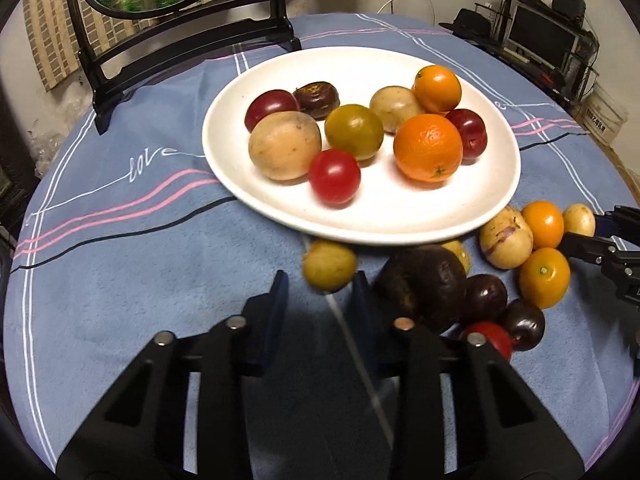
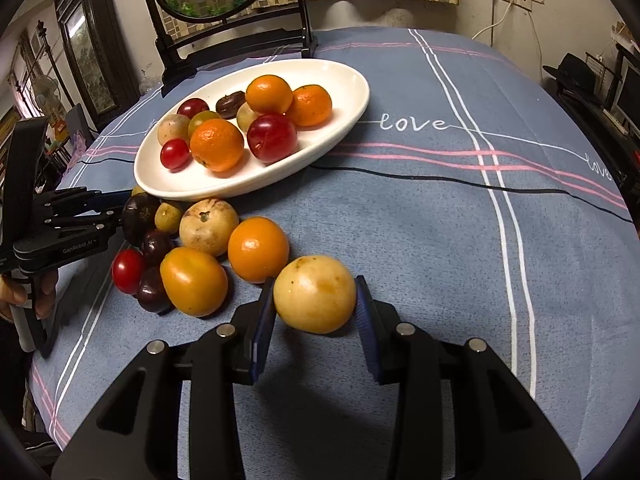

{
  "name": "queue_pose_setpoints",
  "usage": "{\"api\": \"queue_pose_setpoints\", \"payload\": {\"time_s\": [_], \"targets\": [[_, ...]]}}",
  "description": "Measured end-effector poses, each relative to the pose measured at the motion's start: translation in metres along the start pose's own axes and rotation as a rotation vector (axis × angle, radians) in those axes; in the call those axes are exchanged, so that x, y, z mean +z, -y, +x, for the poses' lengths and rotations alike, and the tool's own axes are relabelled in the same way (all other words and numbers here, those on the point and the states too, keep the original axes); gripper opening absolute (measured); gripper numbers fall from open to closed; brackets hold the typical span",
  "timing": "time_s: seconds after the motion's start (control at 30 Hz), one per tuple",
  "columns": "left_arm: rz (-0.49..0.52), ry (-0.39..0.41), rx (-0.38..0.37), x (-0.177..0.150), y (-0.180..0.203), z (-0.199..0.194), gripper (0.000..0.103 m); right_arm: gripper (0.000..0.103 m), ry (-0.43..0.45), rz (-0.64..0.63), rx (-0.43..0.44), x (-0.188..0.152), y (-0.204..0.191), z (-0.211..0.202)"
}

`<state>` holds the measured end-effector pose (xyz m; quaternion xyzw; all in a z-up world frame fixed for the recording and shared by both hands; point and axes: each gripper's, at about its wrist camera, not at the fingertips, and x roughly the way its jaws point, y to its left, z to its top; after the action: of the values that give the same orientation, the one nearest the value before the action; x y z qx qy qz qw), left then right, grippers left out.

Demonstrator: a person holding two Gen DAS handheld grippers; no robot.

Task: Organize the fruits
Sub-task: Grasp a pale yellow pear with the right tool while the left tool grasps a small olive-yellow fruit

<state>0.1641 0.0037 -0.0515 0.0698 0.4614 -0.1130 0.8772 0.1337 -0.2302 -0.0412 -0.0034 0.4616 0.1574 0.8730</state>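
Note:
My left gripper [image 1: 322, 280] is shut on a small yellow-green fruit [image 1: 329, 266], held at its blue fingertips just in front of the white plate [image 1: 360, 232]. The plate carries several fruits: oranges, red plums, a red tomato and pale round ones. My right gripper [image 2: 315, 282] is shut on a pale yellow round fruit [image 2: 314, 294] just above the blue cloth. A loose pile lies between the grippers, with a large dark fruit [image 1: 424, 288], oranges [image 2: 258, 248] and a red tomato [image 2: 128, 270]. In the right wrist view the left gripper [image 2: 122, 206] reaches in beside the dark fruit [image 2: 138, 212].
A round picture on a black stand [image 1: 180, 40] rises behind the plate at the table's far edge. A person's hand [image 2: 24, 292] grips the left tool's handle. Shelves with a monitor [image 1: 540, 36] stand off to the right. Bare cloth [image 2: 440, 240] lies right of the pile.

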Motion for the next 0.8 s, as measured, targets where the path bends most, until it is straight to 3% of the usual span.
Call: {"api": "queue_pose_setpoints", "payload": {"time_s": [0.17,0.27,0.43,0.5,0.8], "targets": [[-0.096,0.022,-0.119,0.001,-0.018,0.002,0.037,0.038,0.0,0.008,0.009,-0.001,0.001,0.001],[-0.131,0.025,-0.152,0.001,-0.023,0.003,0.039,0.038,0.002,0.013,0.015,-0.002,0.001,0.0],[-0.094,0.056,-0.105,0.002,-0.012,0.004,0.036,0.038,0.003,0.018,0.021,-0.002,0.001,0.0],[-0.093,0.051,-0.095,0.001,-0.011,0.004,0.029,0.038,0.004,0.017,0.02,-0.002,0.001,-0.001],[-0.041,0.049,-0.055,-0.006,-0.002,-0.013,0.029,0.038,0.015,0.002,0.011,-0.002,-0.004,-0.009]]}}
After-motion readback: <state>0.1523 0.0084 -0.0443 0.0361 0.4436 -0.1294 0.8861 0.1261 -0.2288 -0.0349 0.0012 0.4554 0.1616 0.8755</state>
